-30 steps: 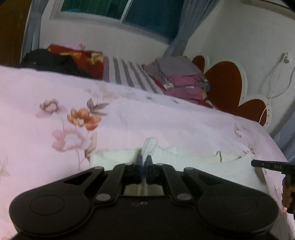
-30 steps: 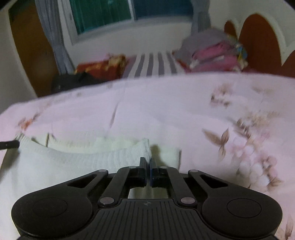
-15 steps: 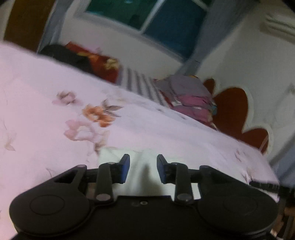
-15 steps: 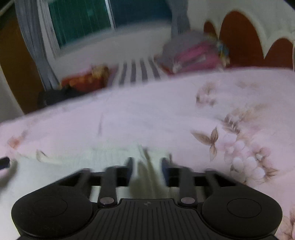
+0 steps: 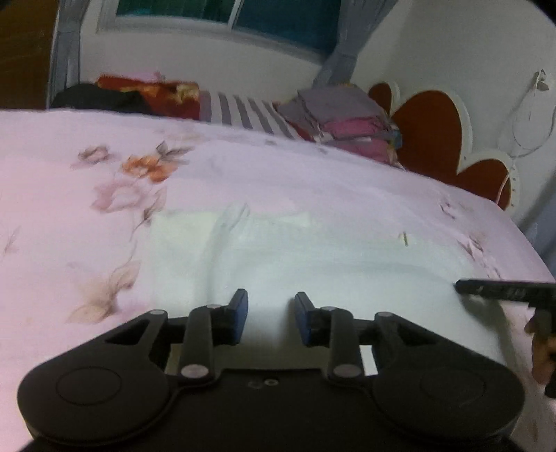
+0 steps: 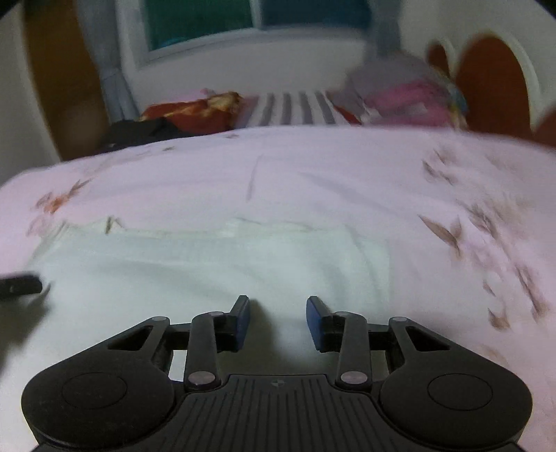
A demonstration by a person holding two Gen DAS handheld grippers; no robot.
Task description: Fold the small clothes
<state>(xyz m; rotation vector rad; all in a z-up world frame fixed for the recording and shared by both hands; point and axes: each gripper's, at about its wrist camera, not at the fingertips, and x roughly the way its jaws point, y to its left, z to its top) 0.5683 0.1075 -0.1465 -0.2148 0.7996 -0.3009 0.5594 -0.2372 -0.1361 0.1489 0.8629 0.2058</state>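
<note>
A bed (image 5: 243,174) covered by a pale pink floral sheet filled the left wrist view, with a window (image 5: 243,17) and grey curtains behind it, a heart-shaped red headboard (image 5: 431,132) to the right, and a stack of folded clothes (image 5: 340,118) beside a striped pillow (image 5: 243,111) at the far edge. A white garment (image 5: 312,257) lay spread flat on the sheet directly ahead of the left gripper (image 5: 271,316), whose 2 blue-padded jaws stood apart just over the cloth with nothing between them. The tip of the right gripper (image 5: 504,290) reached in from the right edge over the garment's side, a hand (image 5: 542,347) visible below it. In the right wrist view, which was blurred toward the right, the same white garment (image 6: 208,271) stretched across the sheet in front of the right gripper (image 6: 278,320), its jaws likewise spread wide and holding nothing. The left gripper's tip (image 6: 19,287) showed at the left edge, near the garment's border. A red patterned cushion (image 6: 194,111) and dark clothing (image 6: 139,132) sat at the far side of the bed (image 6: 312,167).
</note>
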